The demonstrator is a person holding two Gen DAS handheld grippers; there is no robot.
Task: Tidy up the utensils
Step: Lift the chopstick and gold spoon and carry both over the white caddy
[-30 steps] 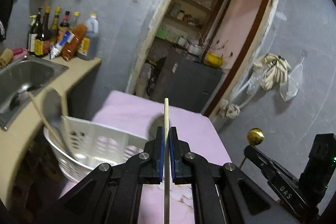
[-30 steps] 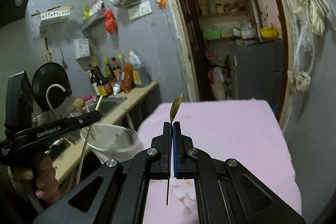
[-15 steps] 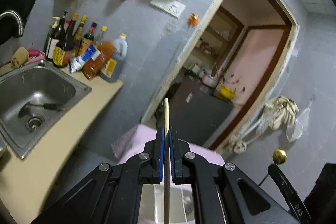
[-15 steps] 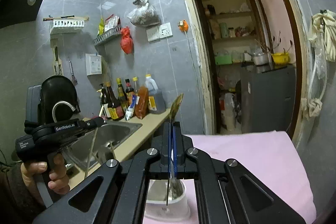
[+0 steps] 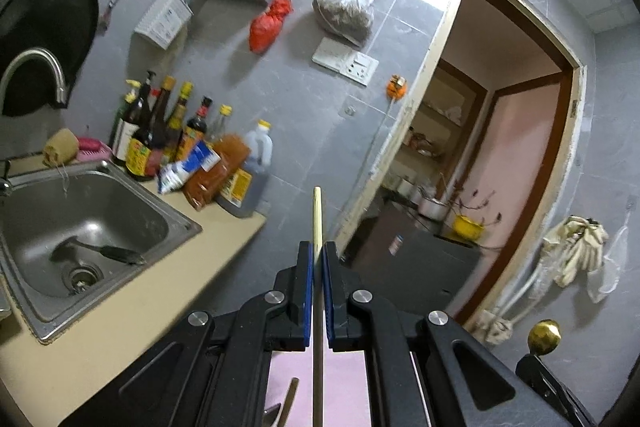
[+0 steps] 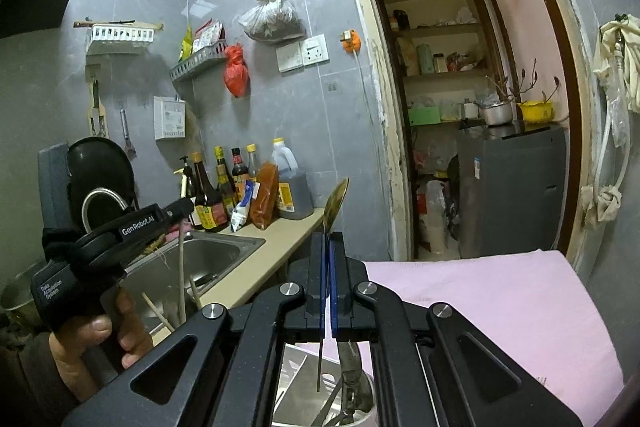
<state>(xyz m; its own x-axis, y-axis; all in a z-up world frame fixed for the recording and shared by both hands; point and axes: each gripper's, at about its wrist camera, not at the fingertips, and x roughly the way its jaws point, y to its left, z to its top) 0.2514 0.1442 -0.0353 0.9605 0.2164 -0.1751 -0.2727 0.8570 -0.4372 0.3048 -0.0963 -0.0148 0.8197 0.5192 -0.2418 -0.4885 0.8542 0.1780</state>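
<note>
At far left the sink [image 5: 92, 227] holds a dark utensil [image 5: 100, 251], sunk in the tan bench [image 5: 132, 315]. Next, the left gripper [image 5: 317, 267] has its jaws pinching a chopstick [image 5: 317, 215] upright at mid-length; it looks light, stiff and smooth, so a grip near the middle should keep it from pivoting. Rightward, the right gripper [image 6: 328, 267] has its jaws pressed on a spoon [image 6: 336, 205] by its thin handle, gold bowl upward; metal, rigid, probably slick, so the flat handle is the sensible hold. Below it a white holder [image 6: 368, 415] with other utensils stands on the pink cloth [image 6: 500, 307].
</note>
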